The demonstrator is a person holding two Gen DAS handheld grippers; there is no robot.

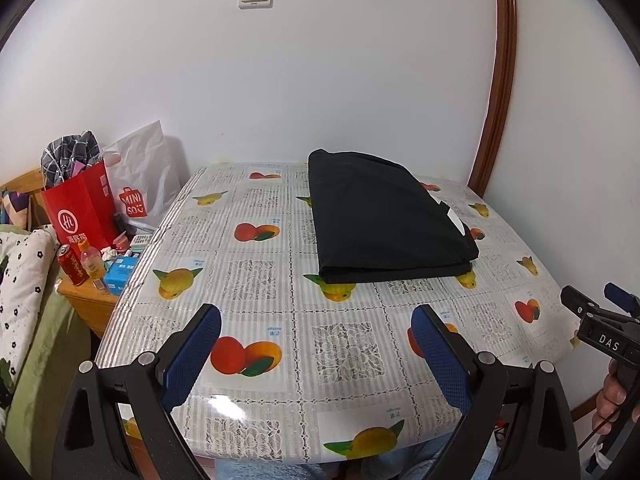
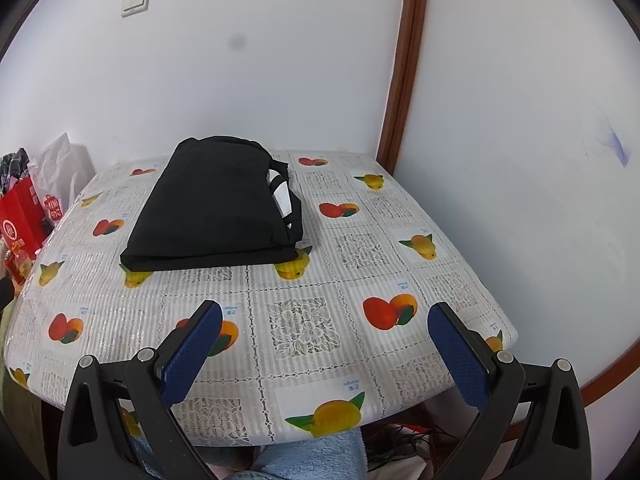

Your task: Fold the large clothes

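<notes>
A black garment [image 1: 384,216] lies folded into a flat rectangle on the far half of the table [image 1: 280,320], which has a fruit-print cover. It also shows in the right wrist view [image 2: 216,208], with a white label at its right edge. My left gripper [image 1: 320,320] is open and empty, held above the table's near edge, well short of the garment. My right gripper [image 2: 326,320] is open and empty, also near the front edge; its fingers [image 1: 580,304] show at the right of the left wrist view.
A white wall stands behind the table, with a brown wooden door frame [image 1: 496,100] at the right. Left of the table a low wooden stand holds a red bag [image 1: 80,208], a white Miniso bag [image 1: 140,184], a can and a bottle [image 1: 92,264]. A bed [image 1: 24,304] lies far left.
</notes>
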